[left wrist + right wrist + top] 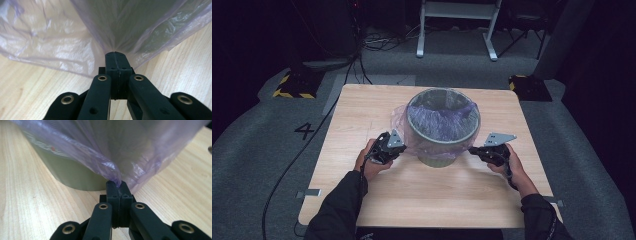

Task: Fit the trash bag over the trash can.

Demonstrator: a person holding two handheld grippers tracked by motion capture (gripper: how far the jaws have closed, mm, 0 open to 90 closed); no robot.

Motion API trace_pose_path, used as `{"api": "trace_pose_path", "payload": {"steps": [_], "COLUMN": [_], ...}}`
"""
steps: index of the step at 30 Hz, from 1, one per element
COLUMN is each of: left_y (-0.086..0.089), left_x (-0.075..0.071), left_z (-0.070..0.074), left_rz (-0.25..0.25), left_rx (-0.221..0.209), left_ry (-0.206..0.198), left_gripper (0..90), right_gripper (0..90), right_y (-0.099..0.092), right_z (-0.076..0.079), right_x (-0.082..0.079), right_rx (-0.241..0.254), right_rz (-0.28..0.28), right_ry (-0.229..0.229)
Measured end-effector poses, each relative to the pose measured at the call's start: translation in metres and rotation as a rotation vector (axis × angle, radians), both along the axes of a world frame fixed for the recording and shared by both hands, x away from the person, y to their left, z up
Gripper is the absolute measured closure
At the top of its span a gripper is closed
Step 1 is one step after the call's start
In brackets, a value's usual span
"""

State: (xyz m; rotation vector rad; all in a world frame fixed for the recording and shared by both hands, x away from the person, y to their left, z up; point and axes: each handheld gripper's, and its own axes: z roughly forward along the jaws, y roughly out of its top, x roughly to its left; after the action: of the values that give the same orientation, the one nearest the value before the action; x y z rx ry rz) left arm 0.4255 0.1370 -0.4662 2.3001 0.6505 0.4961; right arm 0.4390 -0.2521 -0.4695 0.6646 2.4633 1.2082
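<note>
A thin, translucent purple bin liner (439, 117) sits inside a round wire-mesh wastebasket (443, 147) and is folded out over its rim, hanging down the outside wall. The film is crinkled and glossy; inside the basket it bunches into darker purple folds, while outside it goes pale and lets the grey mesh show through. The basket stands upright on a light wooden table (422, 195), toward the far half and roughly centred between the side edges.

The left gripper (398, 149) is at the basket's left side, its jaws pressed together on a gather of the liner (75, 37); in the left gripper view the film fans out from the closed tips. The right gripper (474, 150) is at the basket's right side, its jaws likewise clamped on a twisted pinch of the liner (110, 167), with the basket wall (72, 173) just beyond. Each gripper is held by a hand with a dark sleeve.

The basket's bottom is hidden by the liner, and its mesh blurs to a smooth grey-green up close. Beyond the table the grey floor fades into darkness; a painted number 4 (304, 131) and black-and-yellow striped bases (292, 86) are visible.
</note>
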Motion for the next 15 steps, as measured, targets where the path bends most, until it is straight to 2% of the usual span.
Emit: {"api": "trace_pose_path", "payload": {"steps": [1,3,4,7,15], "left_y": [0.000,0.001,0.002,0.004,0.008], "left_x": [0.002,0.003,0.005,0.008,0.011], "left_z": [-0.003,-0.004,-0.006,-0.010,-0.015], "left_rz": [0.003,0.007,0.012,0.024,0.059], "left_rx": [0.011,0.007,0.024,0.022,-0.016], "left_ry": [0.009,0.017,0.026,0.042,0.066], "left_gripper": [90.0,90.0,90.0,89.9,89.9], "right_gripper": [90.0,90.0,90.0,90.0,90.0], "right_y": [-0.002,-0.002,-0.003,-0.005,-0.007], "right_z": [-0.004,-0.005,-0.008,-0.014,-0.027], "right_x": [0.003,0.004,0.006,0.010,0.015], "right_rx": [0.003,0.002,-0.005,-0.010,-0.009], "right_rz": [-0.015,-0.018,-0.032,-0.054,-0.102], "right_ry": [0.023,0.028,0.052,0.080,0.126]}}
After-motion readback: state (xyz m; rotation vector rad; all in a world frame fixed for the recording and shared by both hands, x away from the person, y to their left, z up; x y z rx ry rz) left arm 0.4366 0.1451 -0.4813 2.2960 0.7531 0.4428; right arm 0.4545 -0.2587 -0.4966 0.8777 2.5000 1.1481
